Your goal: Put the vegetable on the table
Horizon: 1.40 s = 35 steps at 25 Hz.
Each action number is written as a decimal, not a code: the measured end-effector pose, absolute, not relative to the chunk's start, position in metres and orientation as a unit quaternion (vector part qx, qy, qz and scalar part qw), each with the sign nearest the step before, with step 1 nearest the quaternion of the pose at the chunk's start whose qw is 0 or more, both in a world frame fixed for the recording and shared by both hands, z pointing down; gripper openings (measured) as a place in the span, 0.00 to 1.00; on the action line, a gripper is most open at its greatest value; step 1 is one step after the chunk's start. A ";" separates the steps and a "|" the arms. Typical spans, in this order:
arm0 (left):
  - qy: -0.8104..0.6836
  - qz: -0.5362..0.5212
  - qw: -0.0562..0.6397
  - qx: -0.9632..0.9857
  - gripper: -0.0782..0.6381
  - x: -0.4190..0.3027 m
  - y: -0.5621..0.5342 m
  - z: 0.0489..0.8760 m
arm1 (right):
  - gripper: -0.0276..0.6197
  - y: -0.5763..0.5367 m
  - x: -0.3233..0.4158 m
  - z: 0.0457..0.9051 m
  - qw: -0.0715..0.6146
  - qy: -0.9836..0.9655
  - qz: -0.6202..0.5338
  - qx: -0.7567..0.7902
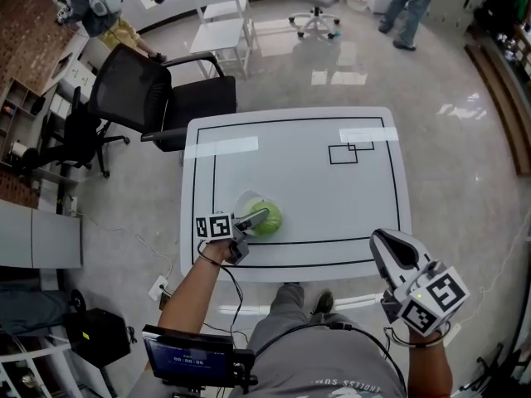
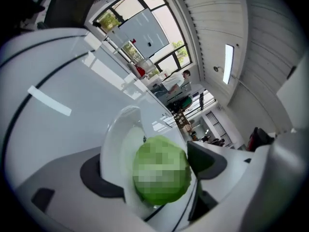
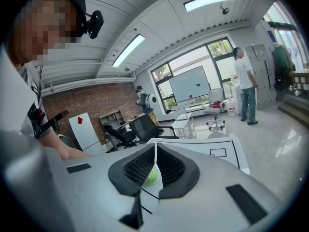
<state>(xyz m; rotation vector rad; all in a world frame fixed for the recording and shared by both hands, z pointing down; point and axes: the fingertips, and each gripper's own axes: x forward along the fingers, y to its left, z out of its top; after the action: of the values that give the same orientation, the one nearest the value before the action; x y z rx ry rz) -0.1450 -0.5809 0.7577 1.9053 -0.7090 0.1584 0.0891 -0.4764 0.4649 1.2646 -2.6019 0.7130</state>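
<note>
Quick headcount: one vegetable [image 1: 267,216], one white plate [image 1: 245,200], one white counter [image 1: 332,206] with a black rectangle drawn on it, and two grippers.

The vegetable is a round, bright light-green ball, looks like a small cabbage or lettuce head, though I can't make out the leaves clearly. It sits on the plate in the near-left part of the counter, inside the black outline and just above the near line.

The left gripper [image 1: 254,220] is right at it, with its jaws spread to either side. In the left gripper view the vegetable sits between them. The right-hand pad [image 2: 208,159] is right up against it. The left-hand pad [image 2: 94,178] is clear of it, with the plate's rim in between, so it reads as released, not clamped.

The right gripper [image 1: 390,245] hangs off the near-right corner of the counter, well apart from the vegetable. Its jaws are clenched together with nothing in them, only a thin slit between the pads.

Around the room: one black office chair [image 1: 141,98] at the counter's far-left corner, and one person [image 1: 411,2] standing far off on the shiny floor.
</note>
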 end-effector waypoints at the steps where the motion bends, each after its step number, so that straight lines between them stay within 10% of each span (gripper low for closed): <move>1: -0.309 0.080 0.506 0.802 0.67 -0.149 -0.584 0.758 | 0.06 -0.476 0.087 0.465 0.083 -0.871 0.239 0.421; 16: -0.430 0.080 0.377 0.816 0.81 -0.189 -0.612 0.721 | 0.06 -0.475 0.071 0.448 0.089 -0.879 0.237 0.403; 25: -0.448 -0.033 0.195 0.872 0.79 -0.202 -0.569 0.526 | 0.06 -0.449 0.065 0.419 0.050 -0.914 0.190 0.354; 33: -0.420 -0.047 -0.028 0.906 0.15 -0.142 -0.449 0.342 | 0.06 -0.392 0.066 0.357 0.005 -0.945 0.111 0.307; 35: -0.416 -0.037 -0.059 0.907 0.12 -0.127 -0.419 0.320 | 0.06 -0.375 0.065 0.343 -0.004 -0.951 0.092 0.296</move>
<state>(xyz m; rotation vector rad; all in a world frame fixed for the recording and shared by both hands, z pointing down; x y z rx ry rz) -0.1266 -0.4186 0.3202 2.9604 -1.3589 -0.1198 0.0655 -0.3753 0.3435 0.9325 -2.9952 0.2895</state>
